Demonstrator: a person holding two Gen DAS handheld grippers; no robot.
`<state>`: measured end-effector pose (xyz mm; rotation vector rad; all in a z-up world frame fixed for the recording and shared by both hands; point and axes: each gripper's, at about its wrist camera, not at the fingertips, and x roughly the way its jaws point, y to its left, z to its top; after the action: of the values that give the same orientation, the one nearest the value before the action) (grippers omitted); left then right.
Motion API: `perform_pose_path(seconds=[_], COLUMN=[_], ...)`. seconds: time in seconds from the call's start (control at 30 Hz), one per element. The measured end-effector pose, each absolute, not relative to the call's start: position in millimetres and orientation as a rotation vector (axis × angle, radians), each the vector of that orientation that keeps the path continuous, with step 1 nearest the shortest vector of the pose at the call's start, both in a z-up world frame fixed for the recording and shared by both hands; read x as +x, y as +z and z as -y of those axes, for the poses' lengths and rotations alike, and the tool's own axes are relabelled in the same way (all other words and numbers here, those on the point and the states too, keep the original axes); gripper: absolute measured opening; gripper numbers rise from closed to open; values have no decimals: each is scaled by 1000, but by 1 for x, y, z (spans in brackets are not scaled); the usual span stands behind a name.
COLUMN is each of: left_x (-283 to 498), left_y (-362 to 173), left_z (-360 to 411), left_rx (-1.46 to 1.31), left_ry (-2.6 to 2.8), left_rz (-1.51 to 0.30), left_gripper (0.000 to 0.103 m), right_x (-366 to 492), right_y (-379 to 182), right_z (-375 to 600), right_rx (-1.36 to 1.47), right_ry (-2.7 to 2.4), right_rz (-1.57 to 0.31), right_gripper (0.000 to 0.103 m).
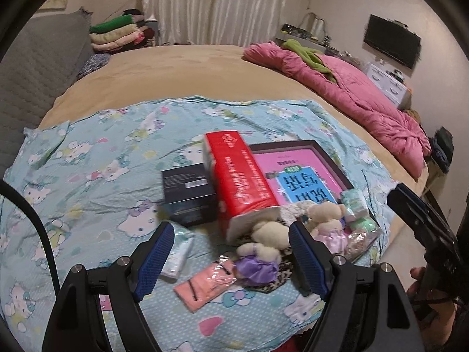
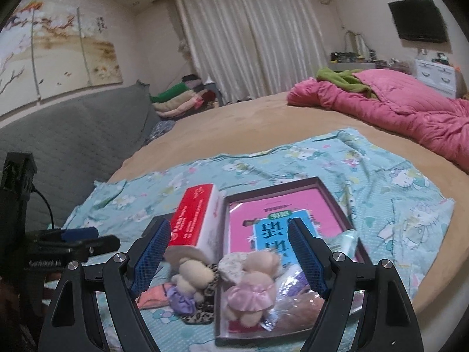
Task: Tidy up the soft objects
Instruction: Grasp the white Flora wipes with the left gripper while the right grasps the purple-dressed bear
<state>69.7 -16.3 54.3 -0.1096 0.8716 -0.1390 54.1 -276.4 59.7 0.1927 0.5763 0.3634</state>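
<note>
Two small plush bears lie on a Hello Kitty cloth (image 1: pixel 96 158) on the bed. The bear in the purple dress (image 1: pixel 263 249) (image 2: pixel 190 278) lies on a leopard-print item beside the tray. The bear in the pink dress (image 1: pixel 325 220) (image 2: pixel 252 284) lies inside the dark tray (image 2: pixel 334 199) on a pink book (image 2: pixel 263 223). A red tissue pack (image 1: pixel 240 179) (image 2: pixel 196 220) leans by the tray. My left gripper (image 1: pixel 231 261) is open, just before the purple bear. My right gripper (image 2: pixel 228 258) is open above both bears.
A black box (image 1: pixel 187 193), a white tube (image 1: pixel 178 255), a pink packet (image 1: pixel 205 287) and clear wrapped packets (image 1: pixel 360 234) lie around the bears. A pink quilt (image 2: pixel 395 111) lies far right, a grey headboard (image 2: pixel 73 129) left. The bed edge is near right.
</note>
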Motion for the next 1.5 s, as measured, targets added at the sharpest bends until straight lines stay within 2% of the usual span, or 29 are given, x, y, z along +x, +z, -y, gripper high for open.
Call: perform_pose_path(seconds=[0.53, 0.97, 1.5], left_x=[59, 63, 79], left_y=[31, -10, -52], left_z=[-53, -54, -57], left_rx=[-189, -199, -219], left_ry=[-5, -27, -64], left_rz=[-910, -964, -1019], left_gripper=[80, 80, 80], right_x=[42, 46, 91], right_y=[48, 9, -38], right_z=[220, 180, 143], right_rx=[67, -52, -226], right_ry=[491, 534, 510], right_rz=[-642, -744, -851], right_gripper=[83, 83, 83])
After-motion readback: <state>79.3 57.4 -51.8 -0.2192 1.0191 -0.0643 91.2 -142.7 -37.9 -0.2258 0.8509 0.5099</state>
